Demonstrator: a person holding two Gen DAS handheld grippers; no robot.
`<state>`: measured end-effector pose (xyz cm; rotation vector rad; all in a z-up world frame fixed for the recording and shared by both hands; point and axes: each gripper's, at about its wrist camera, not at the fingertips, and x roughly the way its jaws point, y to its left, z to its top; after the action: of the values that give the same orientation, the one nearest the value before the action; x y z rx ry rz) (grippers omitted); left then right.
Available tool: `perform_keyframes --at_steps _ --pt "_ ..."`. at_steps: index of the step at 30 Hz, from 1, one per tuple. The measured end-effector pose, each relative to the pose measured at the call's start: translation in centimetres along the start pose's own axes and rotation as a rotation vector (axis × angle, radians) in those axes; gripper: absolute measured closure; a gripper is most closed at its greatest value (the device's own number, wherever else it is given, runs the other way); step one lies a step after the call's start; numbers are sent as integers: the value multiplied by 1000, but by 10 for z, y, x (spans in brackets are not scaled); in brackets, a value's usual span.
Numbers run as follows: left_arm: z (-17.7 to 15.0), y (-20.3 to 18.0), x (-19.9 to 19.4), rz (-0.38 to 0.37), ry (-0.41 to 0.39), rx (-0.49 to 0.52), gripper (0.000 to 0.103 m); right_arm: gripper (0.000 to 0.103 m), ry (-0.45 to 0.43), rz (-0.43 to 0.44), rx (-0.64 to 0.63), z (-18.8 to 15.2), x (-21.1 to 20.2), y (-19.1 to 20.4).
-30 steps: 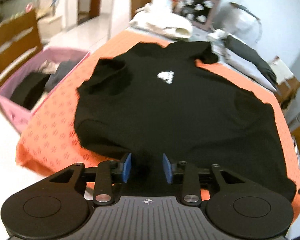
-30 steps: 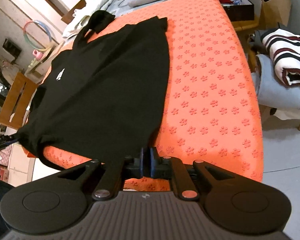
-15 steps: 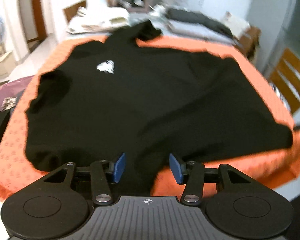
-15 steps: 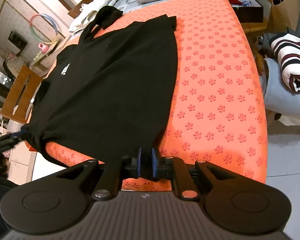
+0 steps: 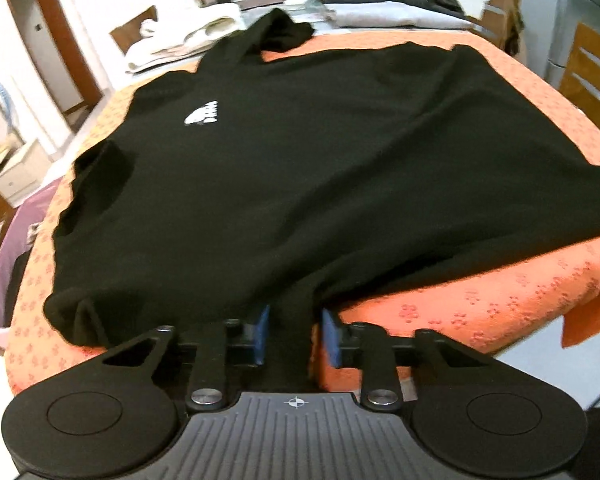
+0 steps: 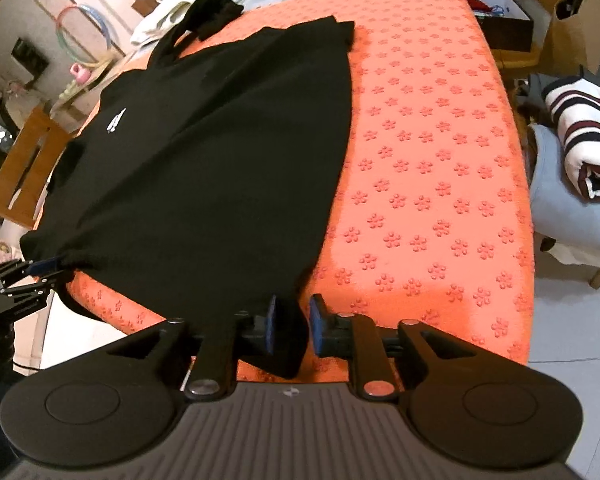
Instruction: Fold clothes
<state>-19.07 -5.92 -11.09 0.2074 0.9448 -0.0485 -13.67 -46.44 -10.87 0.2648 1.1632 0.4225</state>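
A black shirt (image 5: pixel 300 160) with a small white logo (image 5: pixel 202 114) lies spread flat on the orange flower-patterned table cover (image 5: pixel 480 304). My left gripper (image 5: pixel 294 334) is at the near hem with its jaws closing; black cloth fills the gap and the pads press on it. In the right wrist view the shirt (image 6: pixel 220 160) bunches to a point at the left gripper (image 6: pixel 46 266). My right gripper (image 6: pixel 294 328) sits at the other hem corner on the table cover's (image 6: pixel 440 160) near edge. Its jaws are opening, and the cloth hangs loose between them against the left pad.
Folded grey and dark clothes (image 5: pixel 380 4) and white cloths (image 5: pixel 188 32) are piled at the table's far end. A wooden chair (image 5: pixel 592 68) stands right, another chair (image 6: pixel 20 168) left. A striped garment (image 6: pixel 580 128) lies on a seat beside the table. A pink box (image 5: pixel 4 280) sits low left.
The left gripper swung around, sank to the near hem and narrowed its jaws onto the cloth. The right gripper, earlier shut on the hem corner, has parted its jaws.
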Motion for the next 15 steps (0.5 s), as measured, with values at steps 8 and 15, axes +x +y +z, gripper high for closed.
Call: perform_keyframes --at_steps 8,15 --pt "1 1 -1 24 11 -37 83 79 7 152 -73 4 -6 20" --pt "4 1 1 23 19 -38 81 79 22 90 -66 9 6 9"
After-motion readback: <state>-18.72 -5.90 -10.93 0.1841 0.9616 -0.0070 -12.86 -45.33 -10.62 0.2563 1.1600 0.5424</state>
